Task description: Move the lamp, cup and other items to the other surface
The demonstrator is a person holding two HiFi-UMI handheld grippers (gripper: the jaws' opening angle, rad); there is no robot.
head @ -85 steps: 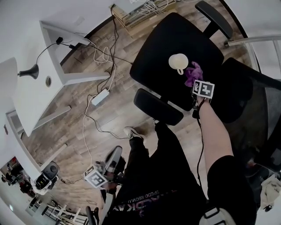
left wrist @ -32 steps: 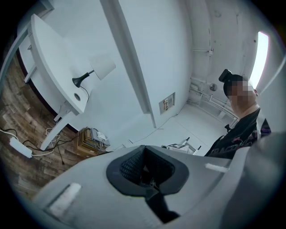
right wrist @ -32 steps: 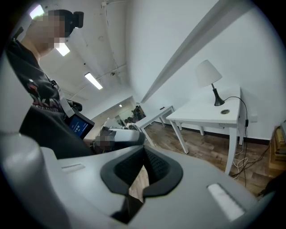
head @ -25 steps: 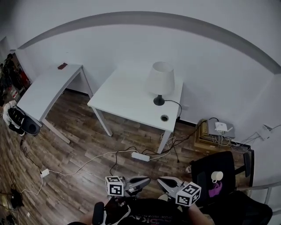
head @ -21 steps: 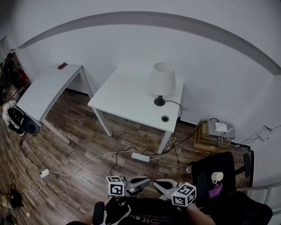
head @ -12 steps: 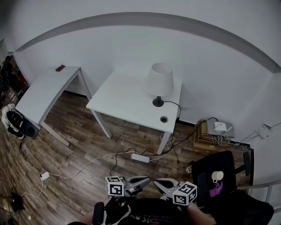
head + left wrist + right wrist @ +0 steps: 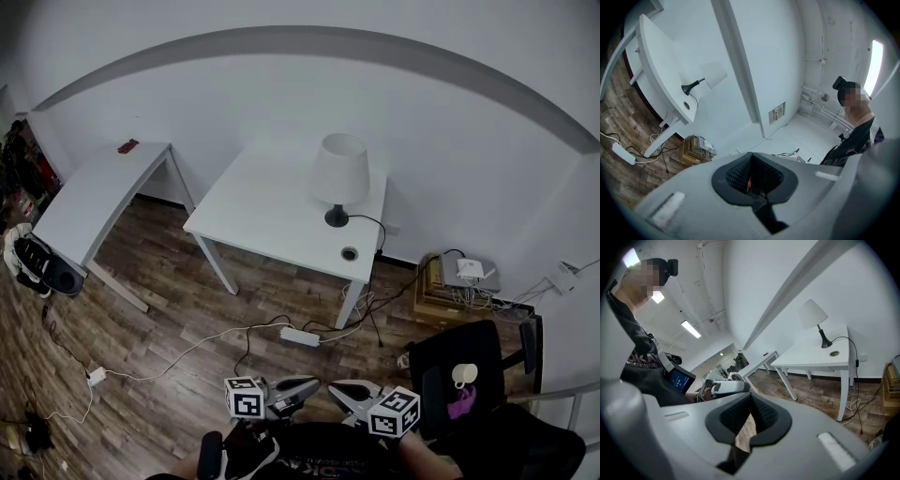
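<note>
A white-shaded lamp (image 7: pixel 339 173) on a black stem stands on the white table (image 7: pixel 272 211) against the far wall; it also shows as the lamp (image 7: pixel 710 77) and the lamp (image 7: pixel 815 317) in the gripper views. A white cup (image 7: pixel 463 374) and a purple item (image 7: pixel 460 403) lie on the black chair seat (image 7: pixel 439 367) at lower right. My left gripper (image 7: pixel 314 382) and right gripper (image 7: pixel 333 386) hang side by side at the bottom edge, far from the table. Both the left gripper (image 7: pixel 750 176) and the right gripper (image 7: pixel 749 420) are shut with nothing held.
A second white table (image 7: pixel 94 192) with a small red thing (image 7: pixel 125 146) stands at the left. A power strip (image 7: pixel 300 337) and cables cross the wood floor. A box with a router (image 7: pixel 464 278) sits by the wall. The lamp's table has a grommet hole (image 7: pixel 349 253).
Over three seconds ago the view looked down on the chair, with the right gripper beside the purple item. Now it faces the tables, both grippers low. Over the last second almost nothing shifted.
</note>
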